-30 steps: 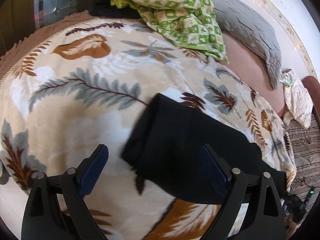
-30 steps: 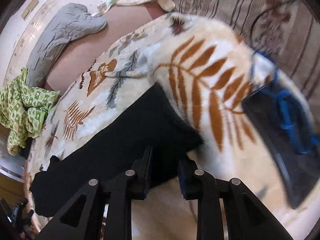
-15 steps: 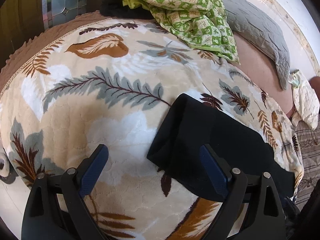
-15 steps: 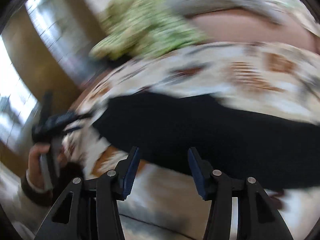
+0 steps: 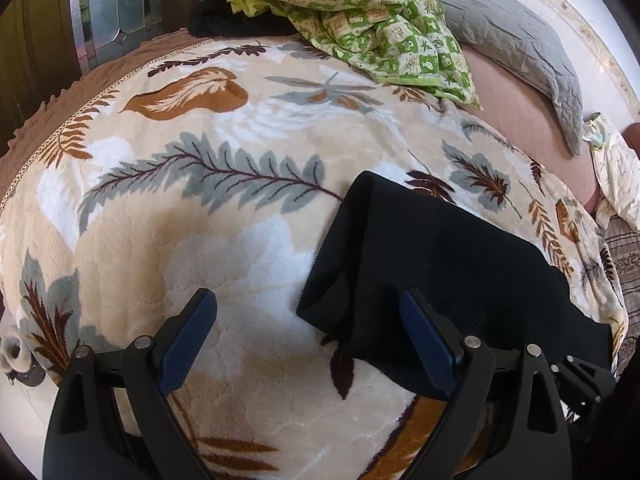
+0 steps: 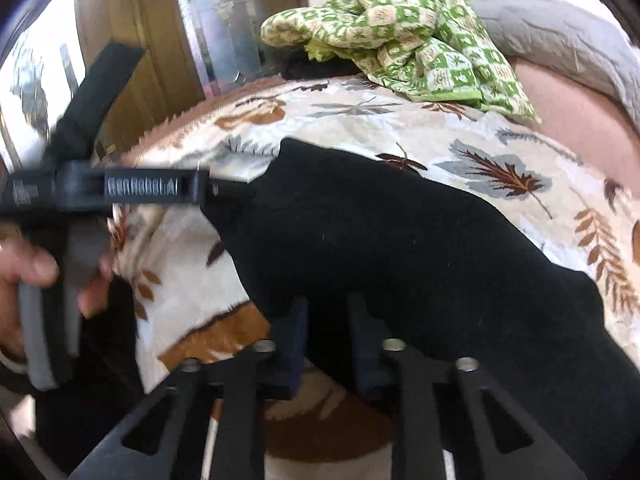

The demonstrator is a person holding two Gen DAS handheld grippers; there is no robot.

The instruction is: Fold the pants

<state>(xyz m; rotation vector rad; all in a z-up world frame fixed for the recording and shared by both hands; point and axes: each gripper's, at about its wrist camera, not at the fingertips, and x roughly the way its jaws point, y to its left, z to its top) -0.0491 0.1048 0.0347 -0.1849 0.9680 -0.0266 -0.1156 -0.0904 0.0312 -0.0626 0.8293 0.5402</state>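
— Pants (image 5: pixel 440 264) lie as one long black strip on the leaf-pattern blanket (image 5: pixel 200 240) of the bed, near its front edge. They seem already folded lengthwise, I think.

— And the grippers?

— The left gripper (image 5: pixel 308 332) is wide apart and holds nothing, above the strip's left end. The right gripper (image 6: pixel 326 332) is nearly together around the front edge of the cloth; if it really pinches, I cannot tell.

— What is left?

— Probably the cross folds.
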